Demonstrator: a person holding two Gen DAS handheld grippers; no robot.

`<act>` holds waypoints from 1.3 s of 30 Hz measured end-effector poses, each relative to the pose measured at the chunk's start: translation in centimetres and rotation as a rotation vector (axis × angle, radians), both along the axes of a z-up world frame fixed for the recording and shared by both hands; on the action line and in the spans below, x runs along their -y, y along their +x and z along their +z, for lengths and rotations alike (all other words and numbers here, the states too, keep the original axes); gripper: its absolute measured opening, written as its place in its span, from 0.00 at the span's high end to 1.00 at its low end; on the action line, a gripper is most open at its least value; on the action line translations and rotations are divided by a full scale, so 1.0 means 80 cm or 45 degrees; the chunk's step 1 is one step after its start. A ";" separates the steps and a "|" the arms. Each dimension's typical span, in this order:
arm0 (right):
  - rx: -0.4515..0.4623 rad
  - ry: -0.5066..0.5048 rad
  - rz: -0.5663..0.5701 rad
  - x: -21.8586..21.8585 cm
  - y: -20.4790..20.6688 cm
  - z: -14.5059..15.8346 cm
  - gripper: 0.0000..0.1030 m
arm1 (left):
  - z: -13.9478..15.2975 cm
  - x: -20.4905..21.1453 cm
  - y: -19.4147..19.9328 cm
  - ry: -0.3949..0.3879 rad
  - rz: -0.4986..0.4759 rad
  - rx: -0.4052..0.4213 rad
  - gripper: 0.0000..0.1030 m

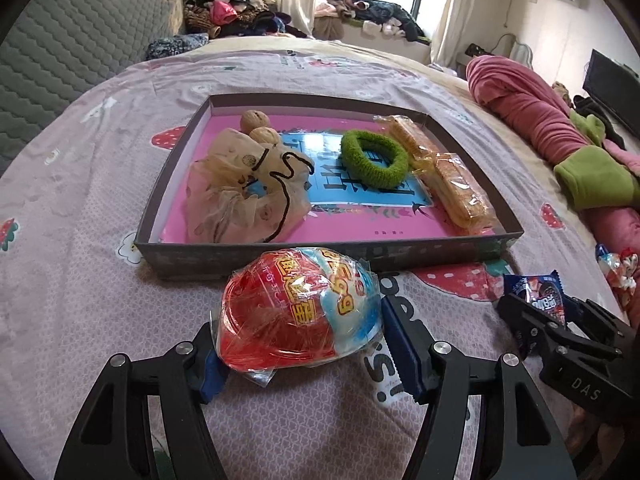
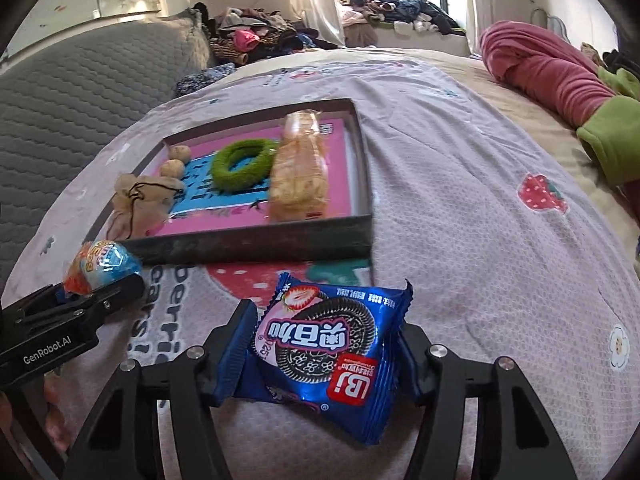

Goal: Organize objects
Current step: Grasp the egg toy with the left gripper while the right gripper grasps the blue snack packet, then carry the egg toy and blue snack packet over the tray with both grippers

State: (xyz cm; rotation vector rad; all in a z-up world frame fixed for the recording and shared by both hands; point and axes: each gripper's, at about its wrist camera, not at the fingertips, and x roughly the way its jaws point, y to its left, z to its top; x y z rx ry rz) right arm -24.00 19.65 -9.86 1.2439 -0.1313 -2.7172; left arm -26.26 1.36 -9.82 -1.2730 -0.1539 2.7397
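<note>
Evidently the carrying step is in hand: a red and blue wrapped egg toy (image 1: 298, 308) is pinched between the fingers of the left gripper (image 1: 302, 344), just short of the near wall of the shallow grey box (image 1: 248, 256), while a blue cookie packet (image 2: 332, 354) is clamped by the right gripper (image 2: 324, 356), a little further from the same wall. Inside the box a pink and blue book cover is laid flat, and on it are seen a beige drawstring pouch (image 1: 244, 188), two walnuts (image 1: 258, 126), a green fuzzy ring (image 1: 374, 158) and two wrapped wafer packs (image 1: 440, 168). The next move, it is judged, calls for each load to be lifted over the wall and released on a bare patch of the cover, the near middle being the most open; the crinkly wrappers are likely to slip if the grip is eased early. The box is set on a pink bedsheet (image 1: 80, 280) printed with strawberries, soft and slightly uneven. A grey quilted headboard (image 1: 72, 40), a rolled pink and green blanket (image 1: 532, 120), heaped clothes and a curtained window are seen beyond.
</note>
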 end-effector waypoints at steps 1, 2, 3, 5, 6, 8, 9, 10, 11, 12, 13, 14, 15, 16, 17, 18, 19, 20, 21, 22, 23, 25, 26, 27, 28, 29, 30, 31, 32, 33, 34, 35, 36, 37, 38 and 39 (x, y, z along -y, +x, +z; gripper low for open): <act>-0.001 0.000 0.007 0.002 0.001 0.000 0.40 | 0.001 0.000 0.001 -0.001 0.002 0.000 0.33; -0.004 0.001 0.016 0.004 0.002 0.001 0.40 | 0.001 0.001 0.003 -0.002 0.004 -0.001 0.33; -0.006 0.002 0.023 0.007 0.003 0.002 0.40 | 0.002 0.002 0.004 -0.004 0.005 -0.002 0.33; -0.009 0.002 0.040 0.011 0.005 0.004 0.40 | 0.003 0.003 0.007 -0.014 0.011 -0.005 0.33; -0.012 0.003 0.046 0.014 0.007 0.005 0.40 | 0.004 0.003 0.008 -0.024 0.014 -0.010 0.33; -0.020 0.002 0.058 0.018 0.009 0.007 0.40 | 0.007 0.003 0.011 -0.025 0.014 -0.013 0.33; -0.024 0.000 0.065 0.021 0.011 0.009 0.40 | 0.008 0.004 0.012 -0.022 0.015 -0.014 0.33; -0.027 -0.002 0.070 0.022 0.011 0.010 0.40 | 0.009 0.005 0.014 -0.021 0.018 -0.014 0.33; -0.032 -0.005 0.073 0.024 0.013 0.012 0.40 | 0.011 0.005 0.015 -0.021 0.020 -0.017 0.33; -0.036 -0.007 0.080 0.026 0.014 0.014 0.40 | 0.013 0.006 0.016 -0.023 0.022 -0.019 0.33; -0.040 -0.009 0.085 0.028 0.016 0.016 0.40 | 0.014 0.007 0.018 -0.023 0.023 -0.020 0.33; -0.047 -0.011 0.089 0.029 0.019 0.019 0.40 | 0.016 0.008 0.019 -0.021 0.026 -0.023 0.33; -0.051 -0.012 0.096 0.032 0.021 0.022 0.40 | 0.019 0.009 0.021 -0.021 0.028 -0.025 0.33; -0.057 -0.012 0.100 0.033 0.022 0.024 0.40 | 0.022 0.009 0.023 -0.023 0.028 -0.029 0.33; -0.065 -0.015 0.103 0.035 0.025 0.027 0.40 | 0.024 0.010 0.025 -0.025 0.031 -0.037 0.33; -0.070 -0.018 0.109 0.036 0.027 0.031 0.40 | 0.027 0.011 0.027 -0.030 0.034 -0.041 0.33; -0.076 -0.021 0.112 0.038 0.028 0.034 0.40 | 0.030 0.012 0.029 -0.034 0.034 -0.042 0.33; -0.081 -0.022 0.115 0.039 0.030 0.037 0.40 | 0.033 0.014 0.031 -0.033 0.038 -0.046 0.33; -0.084 -0.018 0.120 0.040 0.031 0.041 0.40 | 0.036 0.015 0.032 -0.034 0.040 -0.048 0.33; -0.088 -0.017 0.121 0.041 0.033 0.044 0.40 | 0.039 0.016 0.033 -0.038 0.041 -0.050 0.33; -0.093 -0.019 0.121 0.042 0.034 0.048 0.40 | 0.041 0.017 0.034 -0.040 0.044 -0.054 0.33; -0.107 -0.027 0.128 0.045 0.036 0.058 0.40 | 0.048 0.020 0.036 -0.043 0.047 -0.060 0.33; -0.113 -0.026 0.130 0.046 0.037 0.063 0.40 | 0.051 0.021 0.036 -0.049 0.049 -0.064 0.33; -0.123 -0.023 0.132 0.048 0.038 0.070 0.40 | 0.055 0.022 0.037 -0.053 0.051 -0.068 0.33; -0.131 -0.022 0.134 0.048 0.039 0.075 0.40 | 0.059 0.022 0.038 -0.054 0.049 -0.072 0.33; -0.136 -0.021 0.135 0.048 0.039 0.080 0.40 | 0.063 0.022 0.038 -0.057 0.048 -0.073 0.33; -0.143 -0.021 0.135 0.049 0.039 0.086 0.40 | 0.067 0.023 0.038 -0.060 0.049 -0.079 0.33; -0.149 -0.022 0.134 0.048 0.039 0.090 0.40 | 0.072 0.023 0.038 -0.060 0.048 -0.085 0.33; -0.152 -0.022 0.134 0.048 0.038 0.094 0.40 | 0.076 0.023 0.037 -0.062 0.049 -0.089 0.33; -0.156 -0.019 0.135 0.048 0.038 0.099 0.40 | 0.081 0.024 0.038 -0.064 0.048 -0.096 0.33; -0.161 -0.016 0.134 0.048 0.037 0.102 0.40 | 0.085 0.024 0.038 -0.067 0.047 -0.102 0.33; -0.163 -0.012 0.134 0.047 0.036 0.106 0.40 | 0.089 0.024 0.037 -0.070 0.047 -0.105 0.33; -0.167 -0.006 0.136 0.047 0.035 0.111 0.40 | 0.093 0.025 0.037 -0.073 0.046 -0.112 0.33; -0.174 0.000 0.135 0.048 0.034 0.115 0.40 | 0.097 0.025 0.036 -0.081 0.047 -0.117 0.33; -0.181 0.002 0.133 0.047 0.032 0.119 0.40 | 0.101 0.026 0.034 -0.084 0.046 -0.120 0.33; -0.186 0.003 0.133 0.047 0.031 0.124 0.40 | 0.105 0.027 0.033 -0.087 0.045 -0.124 0.33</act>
